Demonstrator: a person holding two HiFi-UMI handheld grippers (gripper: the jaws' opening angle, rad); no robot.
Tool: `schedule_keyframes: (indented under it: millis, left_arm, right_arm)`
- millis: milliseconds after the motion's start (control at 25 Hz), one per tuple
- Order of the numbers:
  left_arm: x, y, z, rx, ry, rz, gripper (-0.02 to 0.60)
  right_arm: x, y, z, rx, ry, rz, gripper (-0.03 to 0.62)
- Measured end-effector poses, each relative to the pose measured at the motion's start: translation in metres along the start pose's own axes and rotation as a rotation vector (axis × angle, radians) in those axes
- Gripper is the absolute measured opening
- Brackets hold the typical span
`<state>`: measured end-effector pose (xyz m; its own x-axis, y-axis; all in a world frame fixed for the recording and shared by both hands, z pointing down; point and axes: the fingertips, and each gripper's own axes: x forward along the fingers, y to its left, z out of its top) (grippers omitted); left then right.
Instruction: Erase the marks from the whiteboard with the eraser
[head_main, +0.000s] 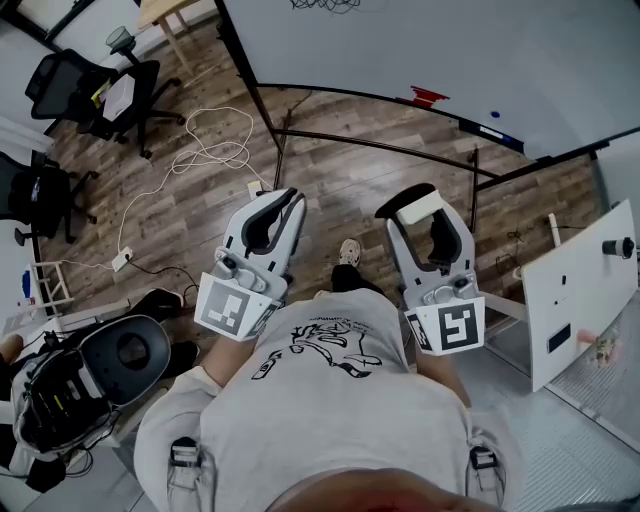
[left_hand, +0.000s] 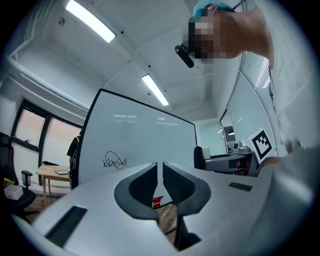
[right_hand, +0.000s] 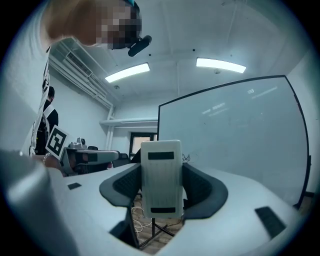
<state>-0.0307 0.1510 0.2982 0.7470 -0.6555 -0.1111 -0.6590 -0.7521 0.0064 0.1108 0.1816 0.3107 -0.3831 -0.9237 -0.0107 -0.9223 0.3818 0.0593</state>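
Note:
A large whiteboard (head_main: 450, 50) on a stand faces me, with a black scribble (head_main: 325, 5) at the head view's top edge. A red object (head_main: 428, 97) and a blue marker (head_main: 493, 115) lie on its ledge. My right gripper (head_main: 418, 203) is shut on a white eraser (head_main: 421, 208), held upright at waist height, well short of the board. In the right gripper view the eraser (right_hand: 161, 177) fills the jaws and the scribble (right_hand: 186, 158) shows just beside it. My left gripper (head_main: 283, 197) is shut and holds nothing. The left gripper view shows the scribble (left_hand: 116, 162) on the board (left_hand: 150, 140).
Wood floor lies between me and the board. The stand's black legs (head_main: 380, 145) cross it, and a white cable (head_main: 200, 155) trails at the left. Black office chairs (head_main: 100, 95) stand far left. A white panel (head_main: 580, 290) is close on my right, and dark gear (head_main: 90, 375) sits at my left.

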Motion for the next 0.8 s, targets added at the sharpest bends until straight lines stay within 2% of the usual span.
schedule_keyframes:
  millis: [560,800]
  left_arm:
    - [0.116,0.025,-0.003,0.018,-0.009,0.029,0.048]
    - [0.147,0.033,-0.007,0.021,-0.012,0.060,0.048]
  right_arm:
    - [0.057,-0.105,0.000,-0.032,-0.005,0.005,0.258]
    - [0.080,-0.134,-0.003,-0.037,-0.008,0.037,0.258]
